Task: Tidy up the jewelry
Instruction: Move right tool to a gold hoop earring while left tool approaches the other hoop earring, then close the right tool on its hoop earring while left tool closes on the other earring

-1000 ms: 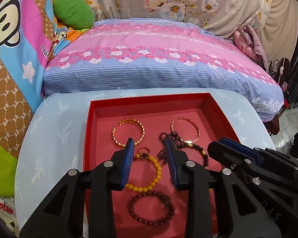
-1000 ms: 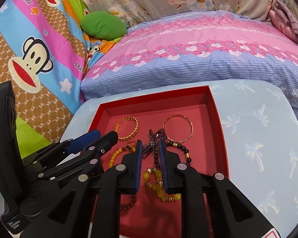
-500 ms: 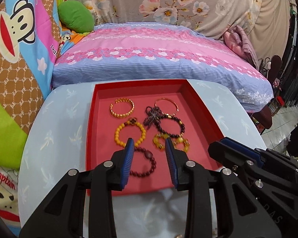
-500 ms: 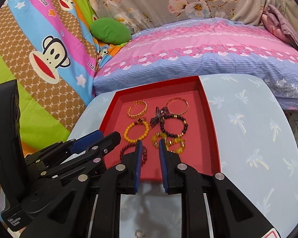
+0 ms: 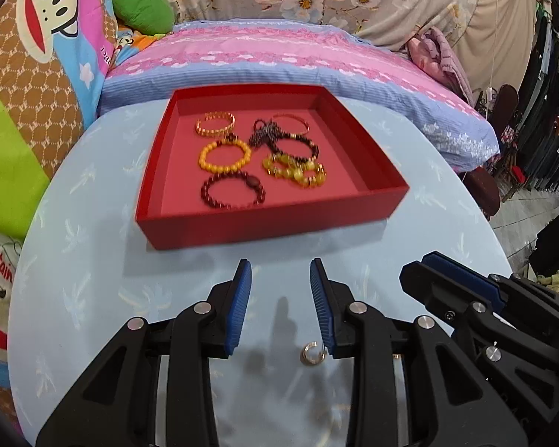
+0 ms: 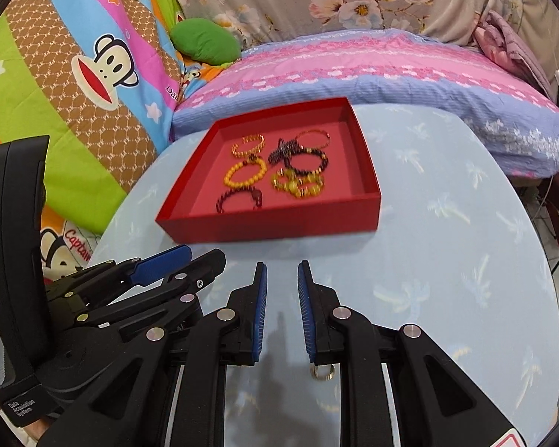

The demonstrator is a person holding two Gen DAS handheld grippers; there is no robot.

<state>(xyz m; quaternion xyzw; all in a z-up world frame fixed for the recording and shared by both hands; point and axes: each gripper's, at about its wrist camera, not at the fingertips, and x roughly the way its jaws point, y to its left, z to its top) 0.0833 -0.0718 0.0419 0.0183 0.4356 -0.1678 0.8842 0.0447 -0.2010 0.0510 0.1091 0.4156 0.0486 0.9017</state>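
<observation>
A small ring [image 5: 312,352] lies loose on the table [image 5: 93,279], low in the frame, just beside the left gripper [image 5: 280,277]'s right jaw and under the right gripper [image 6: 281,279]. Both jaws stand partly open, empty. The red tray [image 5: 264,223] with its bracelets [image 5: 225,154] now sits higher in frame; both grippers have pulled back.
</observation>
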